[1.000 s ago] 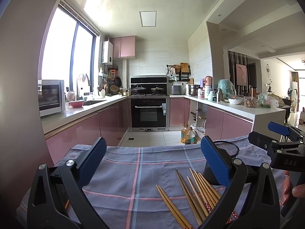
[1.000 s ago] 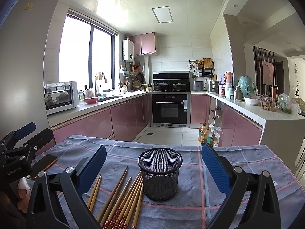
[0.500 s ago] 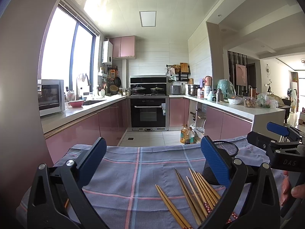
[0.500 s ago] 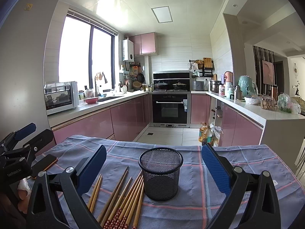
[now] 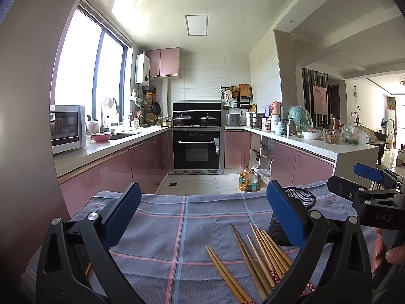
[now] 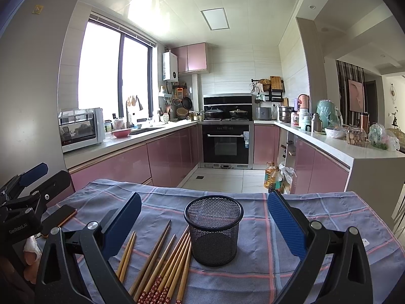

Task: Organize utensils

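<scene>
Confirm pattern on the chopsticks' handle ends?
Red with small white flowers on the wooden chopsticks beside the black mesh cup; clearest in right wrist view.

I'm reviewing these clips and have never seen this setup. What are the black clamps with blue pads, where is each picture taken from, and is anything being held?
There is no robot here. A person holds one hand-operated gripper in each hand, and each carries a wide-angle camera that looks forward along its two blue-padded fingers.

In the left camera's picture, the left gripper fills the foreground and the right gripper shows at the right edge. The right camera's picture shows the right gripper up close, with the left one at its left edge.

Both are open and hold nothing.

On the checked cloth stands an empty black mesh cup. Wooden chopsticks lie loose to its left, and a phone lies further left.
</scene>
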{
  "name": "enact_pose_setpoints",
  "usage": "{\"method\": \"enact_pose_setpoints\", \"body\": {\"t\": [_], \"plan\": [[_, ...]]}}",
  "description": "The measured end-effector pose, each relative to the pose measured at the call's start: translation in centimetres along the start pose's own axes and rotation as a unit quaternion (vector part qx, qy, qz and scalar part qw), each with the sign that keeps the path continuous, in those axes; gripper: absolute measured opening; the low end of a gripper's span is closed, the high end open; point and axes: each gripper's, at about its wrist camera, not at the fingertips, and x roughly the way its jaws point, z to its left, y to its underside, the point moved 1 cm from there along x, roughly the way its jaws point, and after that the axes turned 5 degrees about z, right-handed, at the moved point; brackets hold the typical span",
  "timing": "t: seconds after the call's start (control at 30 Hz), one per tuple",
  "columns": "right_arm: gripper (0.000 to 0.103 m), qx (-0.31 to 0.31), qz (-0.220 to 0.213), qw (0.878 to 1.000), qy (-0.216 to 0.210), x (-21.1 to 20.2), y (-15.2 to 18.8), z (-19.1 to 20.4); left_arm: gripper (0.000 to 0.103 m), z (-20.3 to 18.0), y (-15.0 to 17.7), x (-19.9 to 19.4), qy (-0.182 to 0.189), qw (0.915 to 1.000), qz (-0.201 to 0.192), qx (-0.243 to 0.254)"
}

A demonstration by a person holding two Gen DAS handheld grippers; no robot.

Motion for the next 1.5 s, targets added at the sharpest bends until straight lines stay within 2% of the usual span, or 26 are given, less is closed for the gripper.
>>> {"method": "enact_pose_setpoints", "body": {"t": [1.5], "plan": [[0.097, -0.001, 0.002, 1.000, -0.004, 0.14, -0.27, -0.36, 0.097, -0.21, 0.16, -0.10, 0.002, 1.0000, 0.002, -0.002]]}}
